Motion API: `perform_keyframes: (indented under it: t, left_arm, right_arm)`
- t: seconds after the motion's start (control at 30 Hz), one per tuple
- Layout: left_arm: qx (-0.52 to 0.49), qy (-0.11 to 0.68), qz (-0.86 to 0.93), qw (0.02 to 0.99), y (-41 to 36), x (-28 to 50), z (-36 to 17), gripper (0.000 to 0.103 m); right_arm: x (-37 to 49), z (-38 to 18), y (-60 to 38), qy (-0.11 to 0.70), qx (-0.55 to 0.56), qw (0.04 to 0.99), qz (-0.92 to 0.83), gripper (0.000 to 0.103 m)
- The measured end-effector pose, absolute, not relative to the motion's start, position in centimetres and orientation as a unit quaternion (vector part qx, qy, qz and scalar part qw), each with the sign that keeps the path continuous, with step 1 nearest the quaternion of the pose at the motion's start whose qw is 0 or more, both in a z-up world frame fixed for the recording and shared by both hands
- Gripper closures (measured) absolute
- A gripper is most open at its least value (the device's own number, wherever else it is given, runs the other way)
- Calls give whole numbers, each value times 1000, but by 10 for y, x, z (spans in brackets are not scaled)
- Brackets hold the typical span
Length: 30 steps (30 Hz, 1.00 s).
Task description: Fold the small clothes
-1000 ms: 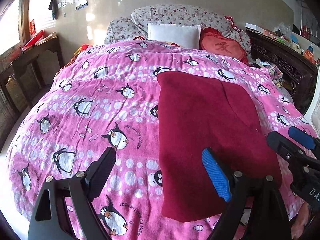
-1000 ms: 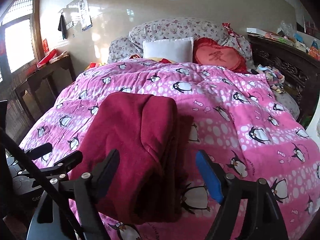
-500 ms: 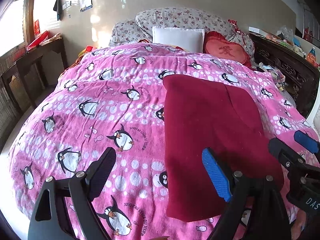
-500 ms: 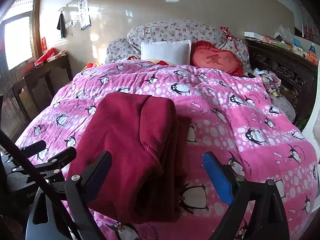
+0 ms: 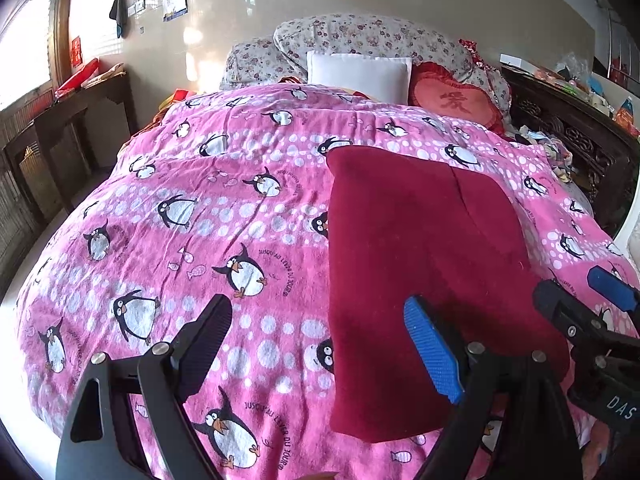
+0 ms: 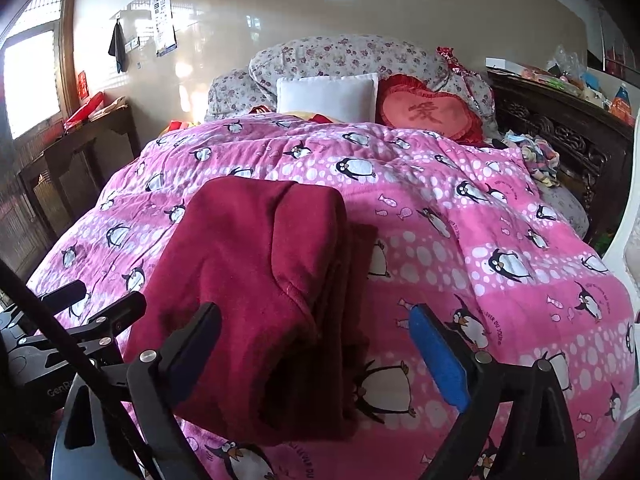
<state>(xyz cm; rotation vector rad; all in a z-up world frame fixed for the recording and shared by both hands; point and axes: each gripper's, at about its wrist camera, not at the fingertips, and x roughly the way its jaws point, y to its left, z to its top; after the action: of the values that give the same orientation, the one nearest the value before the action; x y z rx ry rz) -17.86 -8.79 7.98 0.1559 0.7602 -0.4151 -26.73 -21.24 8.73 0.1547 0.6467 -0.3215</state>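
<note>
A dark red fleece garment (image 5: 420, 256) lies folded in a long rectangle on the pink penguin blanket (image 5: 200, 220). In the right wrist view the garment (image 6: 256, 280) shows stacked layers along its right edge. My left gripper (image 5: 320, 344) is open and empty, held above the blanket at the garment's near left edge. My right gripper (image 6: 316, 348) is open and empty, held above the garment's near end. The right gripper also shows at the right edge of the left wrist view (image 5: 588, 304), and the left gripper at the left edge of the right wrist view (image 6: 100, 304).
Floral pillows (image 5: 360, 40), a white cushion (image 5: 360, 74) and a red heart cushion (image 5: 456, 100) lie at the bed's head. A dark carved wooden headboard with clutter (image 5: 576, 128) runs along the right. A dark wooden table (image 5: 60, 128) stands at the left.
Both grippers have drawn back and risen a little from the folded garment, staying open. The garment has not moved.
</note>
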Motion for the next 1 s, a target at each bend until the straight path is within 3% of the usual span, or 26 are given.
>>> perform_keyframes:
  t: [1.0]
  left_arm:
    - [78,363,-201,907,-91,-183,78,16]
  right_arm:
    - [-270,84,-217,318,88,930,-159,4]
